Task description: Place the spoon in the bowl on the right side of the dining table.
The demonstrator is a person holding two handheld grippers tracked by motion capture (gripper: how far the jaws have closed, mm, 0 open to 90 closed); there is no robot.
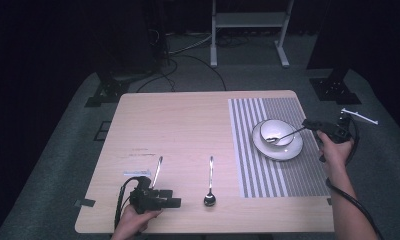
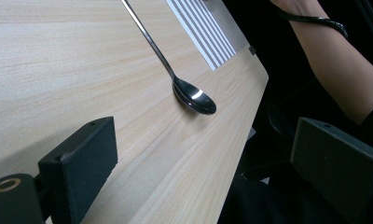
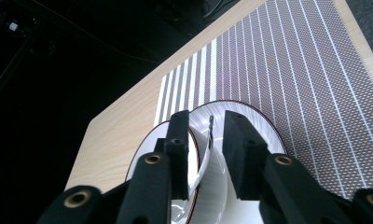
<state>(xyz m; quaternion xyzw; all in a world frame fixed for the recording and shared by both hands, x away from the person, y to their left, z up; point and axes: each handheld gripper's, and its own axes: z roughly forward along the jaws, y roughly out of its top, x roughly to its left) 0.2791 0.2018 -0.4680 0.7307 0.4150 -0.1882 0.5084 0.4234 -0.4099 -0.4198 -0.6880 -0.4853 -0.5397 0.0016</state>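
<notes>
A white bowl stands on a white plate on the striped placemat at the right. A spoon lies in the bowl with its handle pointing right. My right gripper is at the handle's end. In the right gripper view its jaws stand apart, open, with the thin handle between them and a gap on each side, above the bowl. My left gripper rests near the front left edge, open and empty. A second spoon lies to its right.
Another metal utensil lies just beyond the left gripper, its lower end hidden. A small label is stuck beside it. The person's right forearm hangs past the table's front edge. Stand legs and cables are on the floor behind.
</notes>
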